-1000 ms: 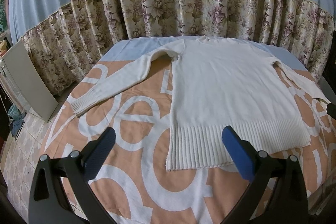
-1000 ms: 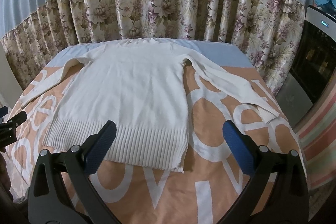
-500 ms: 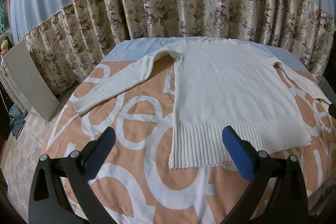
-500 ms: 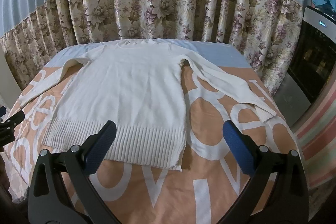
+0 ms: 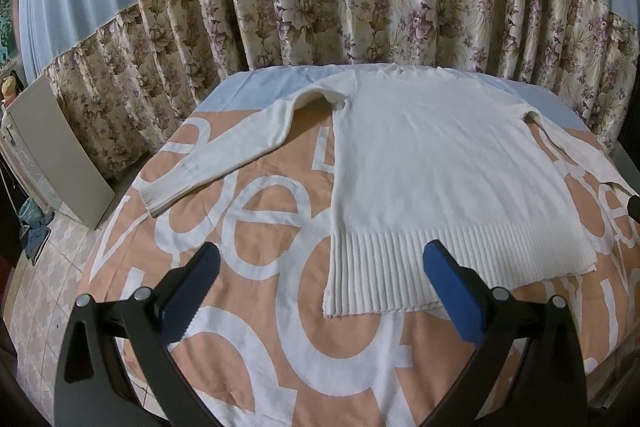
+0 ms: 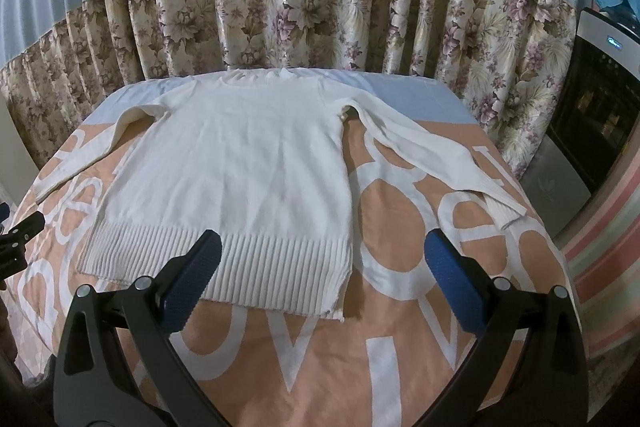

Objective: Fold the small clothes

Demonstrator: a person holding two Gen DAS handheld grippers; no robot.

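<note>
A cream knitted sweater [image 5: 432, 163] lies flat and face up on the orange and white cloth, neck at the far side, ribbed hem toward me, both sleeves spread out. It also shows in the right wrist view [image 6: 240, 163]. My left gripper [image 5: 320, 283] is open and empty, hovering just short of the hem's left corner. My right gripper [image 6: 322, 281] is open and empty, hovering just short of the hem's right corner. The left sleeve cuff [image 5: 160, 195] and the right sleeve cuff [image 6: 504, 211] lie out to the sides.
The table cloth [image 5: 256, 211] covers a table that ends at a flowered curtain [image 5: 360, 11] behind. A white board [image 5: 52, 151] leans at the left over a tiled floor. A dark appliance [image 6: 592, 107] stands at the right. The left gripper's tip [image 6: 20, 235] shows at the left edge.
Both grippers have drifted slightly, so the sweater sits a little lower and nearer in each view. The jaws stay open and the sweater has not moved.
</note>
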